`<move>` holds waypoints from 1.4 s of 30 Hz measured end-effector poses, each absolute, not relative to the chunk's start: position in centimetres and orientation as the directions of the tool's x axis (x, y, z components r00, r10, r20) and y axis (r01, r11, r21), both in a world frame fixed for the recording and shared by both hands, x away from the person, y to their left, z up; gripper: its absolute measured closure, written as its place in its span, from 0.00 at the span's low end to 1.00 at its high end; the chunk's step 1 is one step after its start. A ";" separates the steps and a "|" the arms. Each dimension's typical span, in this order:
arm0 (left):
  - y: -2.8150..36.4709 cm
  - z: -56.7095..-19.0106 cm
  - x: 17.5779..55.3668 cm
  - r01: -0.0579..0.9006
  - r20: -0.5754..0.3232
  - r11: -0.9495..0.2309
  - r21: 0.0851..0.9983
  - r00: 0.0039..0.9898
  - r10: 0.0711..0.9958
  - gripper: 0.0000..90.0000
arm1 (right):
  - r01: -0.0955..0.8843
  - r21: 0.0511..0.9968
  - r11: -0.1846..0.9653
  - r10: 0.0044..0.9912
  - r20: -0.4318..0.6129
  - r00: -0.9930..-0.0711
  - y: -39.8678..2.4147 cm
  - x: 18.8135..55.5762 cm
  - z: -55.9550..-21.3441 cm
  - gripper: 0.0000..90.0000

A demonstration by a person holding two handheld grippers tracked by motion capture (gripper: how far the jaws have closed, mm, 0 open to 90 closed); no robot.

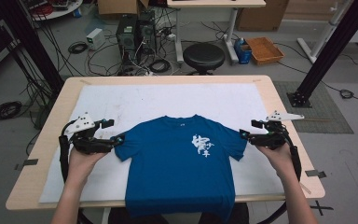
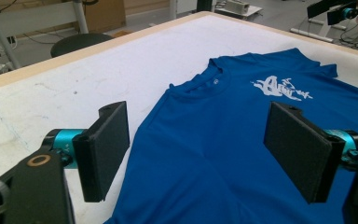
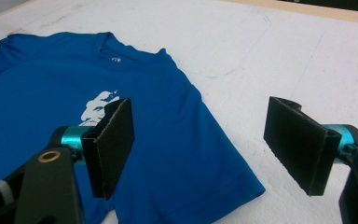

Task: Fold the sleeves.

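blue t-shirt [image 1: 179,165] lies flat, front up, on the white cloth [image 1: 121,102] that covers the wooden table [image 1: 51,121]. collar points to the far edge, hem hangs over the near edge toward the person. white print [image 1: 202,145] on the chest. both short sleeves spread out to the sides.

left gripper [image 1: 113,132] sits at the tip of one sleeve, jaws spread wide with nothing between the pads; in the left gripper view the shirt's shoulder and chest lie beneath the gap. right gripper [image 1: 249,129] sits at the tip of the other sleeve, jaws also spread wide, gripping nothing; in the right gripper view the sleeve hem lies under the gap, white cloth beside it.

black stool [image 1: 203,57] stands behind the table; cables and computer cases [image 1: 135,31] on the floor beyond.
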State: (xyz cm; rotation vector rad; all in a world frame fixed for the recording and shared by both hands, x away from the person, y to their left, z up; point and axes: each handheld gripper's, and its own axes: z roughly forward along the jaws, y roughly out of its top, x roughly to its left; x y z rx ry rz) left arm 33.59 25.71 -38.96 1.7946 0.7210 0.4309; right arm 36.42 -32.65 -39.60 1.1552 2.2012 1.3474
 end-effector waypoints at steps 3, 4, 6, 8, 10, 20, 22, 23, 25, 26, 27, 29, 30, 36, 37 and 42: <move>26.1 -39.1 33.8 0.303 -0.112 -0.185 0.935 0.746 0.657 0.25 | 0.474 0.851 0.228 0.768 0.142 -0.625 -32.8 36.4 -39.6 0.28; 26.1 -39.1 33.8 0.303 -0.112 -0.185 0.935 0.746 0.657 0.25 | 0.474 0.851 0.228 0.768 0.142 -0.625 -32.8 36.4 -39.6 0.28; 26.3 -39.2 33.9 0.317 -0.122 -0.183 0.931 0.740 0.662 0.25 | 0.472 0.853 0.223 0.764 0.148 -0.628 -32.8 36.5 -39.6 0.29; 26.5 -39.2 34.0 0.326 -0.126 -0.187 0.927 0.737 0.664 0.26 | 0.473 0.853 0.221 0.763 0.151 -0.628 -32.9 36.6 -39.5 0.30; 26.6 -39.3 34.1 0.342 -0.140 -0.180 0.923 0.730 0.668 0.26 | 0.476 0.852 0.218 0.764 0.155 -0.626 -32.9 36.6 -39.6 0.30; 27.3 -39.6 34.3 0.361 -0.146 -0.188 0.913 0.722 0.676 0.27 | 0.467 0.862 0.198 0.773 0.155 -0.615 -33.2 36.4 -39.4 0.32; 27.5 -39.8 34.4 0.374 -0.152 -0.191 0.908 0.715 0.682 0.29 | 0.464 0.864 0.196 0.775 0.154 -0.613 -33.3 36.3 -39.3 0.34; 27.7 -39.9 34.5 0.373 -0.150 -0.192 0.908 0.716 0.682 0.31 | 0.464 0.865 0.194 0.776 0.154 -0.611 -33.3 36.3 -39.3 0.34; 28.1 -40.1 34.5 0.385 -0.152 -0.193 0.903 0.704 0.693 0.34 | 0.465 0.865 0.191 0.778 0.155 -0.609 -33.4 36.3 -39.3 0.36; 28.3 -40.2 34.5 0.394 -0.157 -0.190 0.899 0.697 0.700 0.37 | 0.462 0.866 0.191 0.778 0.153 -0.609 -33.4 36.3 -39.2 0.37; 28.6 -40.4 34.6 0.400 -0.164 -0.185 0.897 0.692 0.703 0.39 | 0.461 0.867 0.190 0.780 0.152 -0.607 -33.4 36.3 -39.2 0.37; 29.1 -40.7 34.8 0.421 -0.187 -0.170 0.891 0.682 0.707 0.44 | 0.454 0.870 0.190 0.783 0.145 -0.606 -33.5 36.3 -39.2 0.39; 29.3 -40.9 35.0 0.433 -0.192 -0.169 0.886 0.672 0.715 0.46 | 0.453 0.871 0.191 0.783 0.143 -0.606 -33.5 36.2 -39.2 0.40; 29.6 -42.1 35.8 0.535 -0.235 -0.172 0.827 0.607 0.759 0.54 | 0.448 0.872 0.199 0.784 0.132 -0.606 -33.4 36.2 -39.2 0.42; 29.5 -42.7 36.1 0.554 -0.239 -0.174 0.814 0.592 0.770 0.56 | 0.448 0.872 0.198 0.787 0.131 -0.602 -33.4 36.2 -39.2 0.42; 29.4 -43.5 36.7 0.587 -0.223 -0.199 0.785 0.568 0.792 0.64 | 0.447 0.873 0.195 0.790 0.130 -0.599 -33.4 36.1 -39.2 0.42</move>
